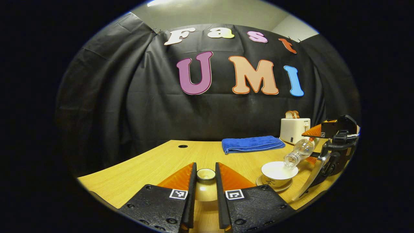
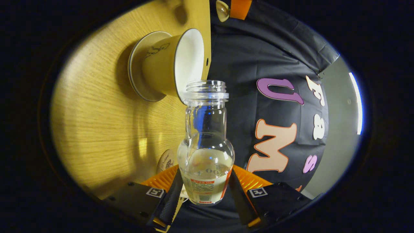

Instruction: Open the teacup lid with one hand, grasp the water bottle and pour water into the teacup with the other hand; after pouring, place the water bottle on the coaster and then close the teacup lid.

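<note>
My left gripper [image 1: 206, 165] is shut on the beige teacup lid [image 1: 206, 189], held just above the table near its front edge. To the right, the white teacup [image 1: 278, 172] stands uncovered on its saucer [image 1: 275, 188]. My right gripper [image 1: 311, 146] is shut on the clear water bottle [image 1: 300, 151], tilted mouth-down over the cup's rim. In the right gripper view, the bottle [image 2: 206, 145] sits uncapped between my right gripper's [image 2: 206, 176] fingers, its mouth at the edge of the teacup [image 2: 176, 63]. A round coaster [image 2: 166, 160] peeks out beside the bottle's base. I cannot tell if water is flowing.
A folded blue towel [image 1: 251, 144] lies at the back of the wooden table [image 1: 155, 165]. A white toaster [image 1: 294, 129] with bread stands to its right. A small round hole [image 1: 182, 146] is in the tabletop at the back left.
</note>
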